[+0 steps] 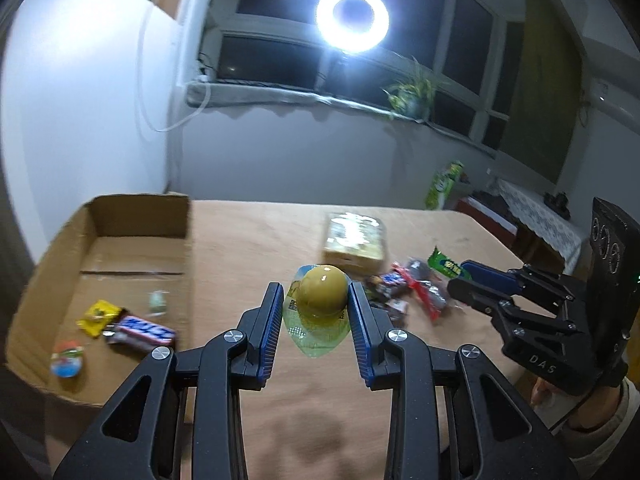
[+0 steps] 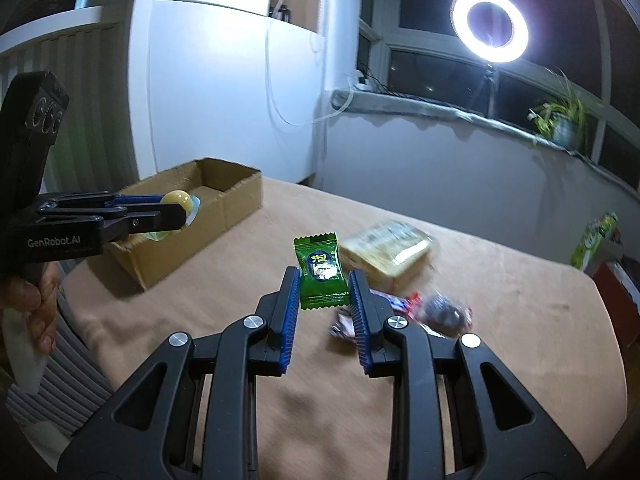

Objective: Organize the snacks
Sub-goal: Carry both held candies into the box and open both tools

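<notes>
Sachet (image 2: 322,276) upright – long axis vertical – pinched by right tool (image 2: 325,294).

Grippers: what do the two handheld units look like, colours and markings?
Both are matte black linkage frames with silver pivot screws and blue ribbed pads. The left gripper carries white "GenRobot.AI" lettering on its body; the right gripper shows "DAS" on its link. Each has a black block with round recesses. A light sleeve cuff covers the right wrist.

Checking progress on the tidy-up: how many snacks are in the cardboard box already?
4, all near its front: a yellow packet, a chocolate bar, a round candy, a small pale sweet. The box wall may hide others.
</notes>
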### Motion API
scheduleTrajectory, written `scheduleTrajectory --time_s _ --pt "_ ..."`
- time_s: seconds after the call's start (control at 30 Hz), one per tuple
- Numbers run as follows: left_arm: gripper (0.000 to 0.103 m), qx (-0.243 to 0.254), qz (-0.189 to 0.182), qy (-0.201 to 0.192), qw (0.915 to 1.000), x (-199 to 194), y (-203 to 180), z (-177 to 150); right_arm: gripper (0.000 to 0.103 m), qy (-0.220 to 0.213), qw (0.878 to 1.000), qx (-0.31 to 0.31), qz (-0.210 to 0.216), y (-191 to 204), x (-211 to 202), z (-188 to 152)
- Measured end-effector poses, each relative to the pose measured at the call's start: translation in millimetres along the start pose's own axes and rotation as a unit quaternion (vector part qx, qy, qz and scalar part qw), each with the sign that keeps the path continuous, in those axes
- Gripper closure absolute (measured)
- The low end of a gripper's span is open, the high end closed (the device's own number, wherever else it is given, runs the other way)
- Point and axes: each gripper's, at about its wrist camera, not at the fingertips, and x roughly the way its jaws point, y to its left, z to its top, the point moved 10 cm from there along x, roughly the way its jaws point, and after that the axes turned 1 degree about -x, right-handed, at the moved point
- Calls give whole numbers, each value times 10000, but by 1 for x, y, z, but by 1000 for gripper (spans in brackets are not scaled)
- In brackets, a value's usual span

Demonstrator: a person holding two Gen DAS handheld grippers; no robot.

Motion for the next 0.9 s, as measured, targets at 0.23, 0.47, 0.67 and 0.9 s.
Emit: scheduleTrajectory --time_s 0.23,0.47,0.67,0.9 --pt "72 -270 449 -201 9984 -21 48 2 77 -159 9988 -287 362 42 17 32" --pt "72 -611 902 -302 9936 -39 100 -4 77 -307 9924 -709 961 115 47 64" --pt "72 -868 1221 -282 9883 -49 139 -15 77 -255 9856 -942 1380 168 84 76" --pt "69 -1078 1478 -136 9830 -47 164 -28 72 99 9789 -1145 1691 206 134 70"
